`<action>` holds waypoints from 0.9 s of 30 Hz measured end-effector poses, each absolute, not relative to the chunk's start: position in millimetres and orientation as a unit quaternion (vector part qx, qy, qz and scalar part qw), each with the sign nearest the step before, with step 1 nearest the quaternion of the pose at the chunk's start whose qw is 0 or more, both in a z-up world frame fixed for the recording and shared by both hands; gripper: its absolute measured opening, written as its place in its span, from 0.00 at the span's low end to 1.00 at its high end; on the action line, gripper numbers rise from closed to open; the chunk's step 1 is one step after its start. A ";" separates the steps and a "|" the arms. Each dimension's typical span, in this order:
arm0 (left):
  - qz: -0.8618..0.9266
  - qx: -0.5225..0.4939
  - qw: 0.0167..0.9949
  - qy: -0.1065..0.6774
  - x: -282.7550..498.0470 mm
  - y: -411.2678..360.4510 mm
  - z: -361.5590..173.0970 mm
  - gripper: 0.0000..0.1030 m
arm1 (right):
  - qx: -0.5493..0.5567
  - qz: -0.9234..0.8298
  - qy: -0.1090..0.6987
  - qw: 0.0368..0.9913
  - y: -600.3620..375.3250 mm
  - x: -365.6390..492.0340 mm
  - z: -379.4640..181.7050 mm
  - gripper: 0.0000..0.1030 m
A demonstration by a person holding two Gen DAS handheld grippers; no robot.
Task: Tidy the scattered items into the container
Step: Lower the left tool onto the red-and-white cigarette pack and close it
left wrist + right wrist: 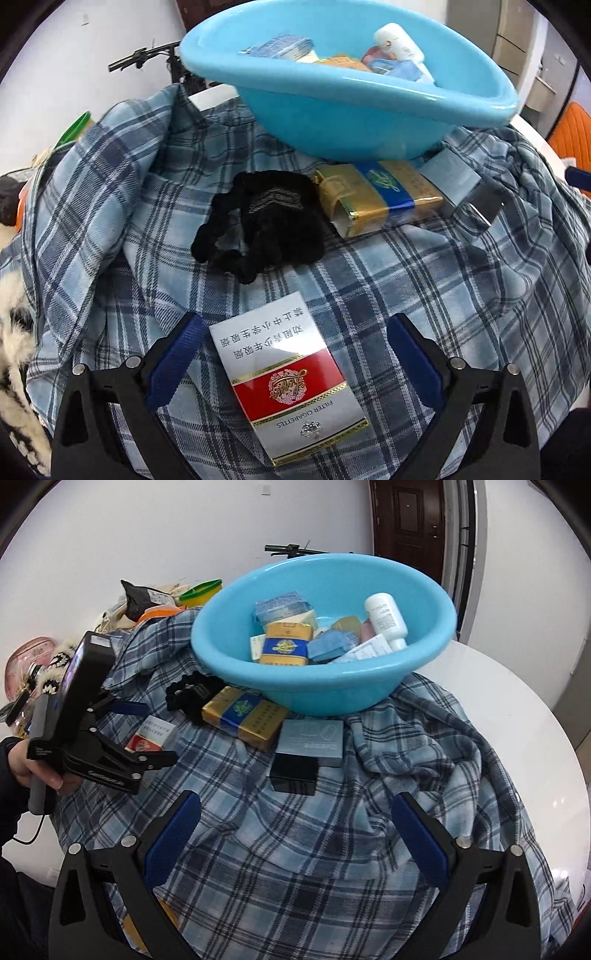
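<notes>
A light blue basin [369, 122] [424, 657] holding several packs and a white bottle [386, 620] stands on a plaid cloth. My left gripper [295, 325] is open, its blue pads on either side of a red-and-white cigarette pack [288, 380] lying flat; the right wrist view shows that gripper [147, 734] and the pack [151, 736] at left. Beyond lie a black scrunchie [258, 225] [188, 694] and a gold-and-blue pack [376, 192] [245, 716]. My right gripper [295, 805] is open and empty, just short of a black box [293, 773] and a grey box [312, 740].
The blue plaid cloth [332, 849] covers a round white table [517, 709]. Clutter with a green tub [199, 590] and a pink bag [26, 664] sits at the far left. A bicycle handlebar [140, 59] and a dark door [410, 520] stand behind.
</notes>
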State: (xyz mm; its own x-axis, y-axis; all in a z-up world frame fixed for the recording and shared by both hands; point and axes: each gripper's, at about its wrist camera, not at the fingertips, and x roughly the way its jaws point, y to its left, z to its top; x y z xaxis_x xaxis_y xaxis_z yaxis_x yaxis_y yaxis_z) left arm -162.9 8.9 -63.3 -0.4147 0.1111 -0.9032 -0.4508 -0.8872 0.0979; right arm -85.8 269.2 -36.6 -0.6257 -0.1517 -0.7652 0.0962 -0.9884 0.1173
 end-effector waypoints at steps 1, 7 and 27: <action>0.824 -0.514 0.170 0.169 -163.2 9.2 -64.4 0.95 | 0.428 -0.900 -0.038 0.067 271.4 -86.5 -37.5 1.00; 0.809 -0.525 0.222 0.140 -154.5 16.2 -59.7 0.62 | 0.426 -0.900 -0.061 0.072 274.6 -89.5 -37.6 0.99; 0.817 -0.522 0.199 0.144 -118.6 23.2 -72.4 0.80 | 0.431 -0.895 -0.087 0.075 282.6 -89.2 -52.2 0.99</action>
